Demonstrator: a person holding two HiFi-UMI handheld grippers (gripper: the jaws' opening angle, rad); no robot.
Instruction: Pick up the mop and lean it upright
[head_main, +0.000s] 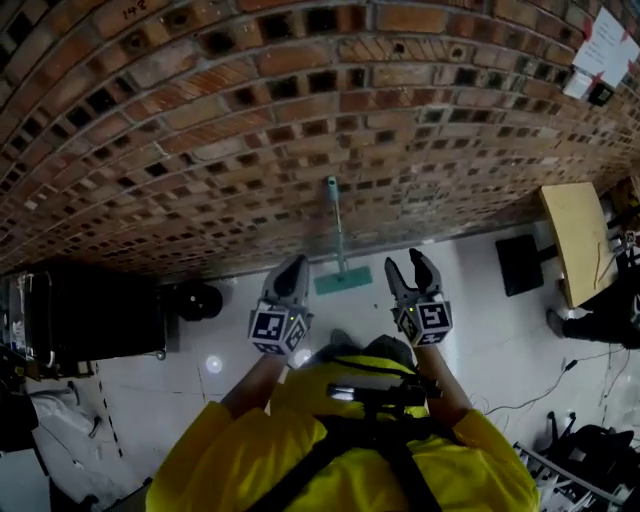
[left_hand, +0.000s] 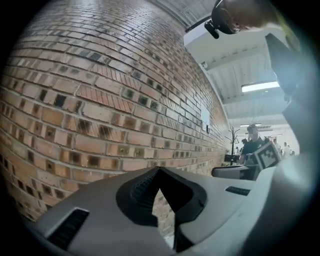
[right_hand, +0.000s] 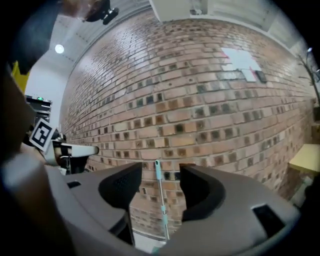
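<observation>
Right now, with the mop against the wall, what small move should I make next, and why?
Probably none on the mop: ease both grippers back and leave it. It stands upright on the floor against the brick wall, and neither gripper touches it. The right gripper is open and empty, well short of it; the left gripper is shut on nothing.

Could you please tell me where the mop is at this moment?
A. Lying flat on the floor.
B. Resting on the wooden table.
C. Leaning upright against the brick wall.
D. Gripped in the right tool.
C: the mop stands with its handle against the brick wall and its head on the floor.
</observation>
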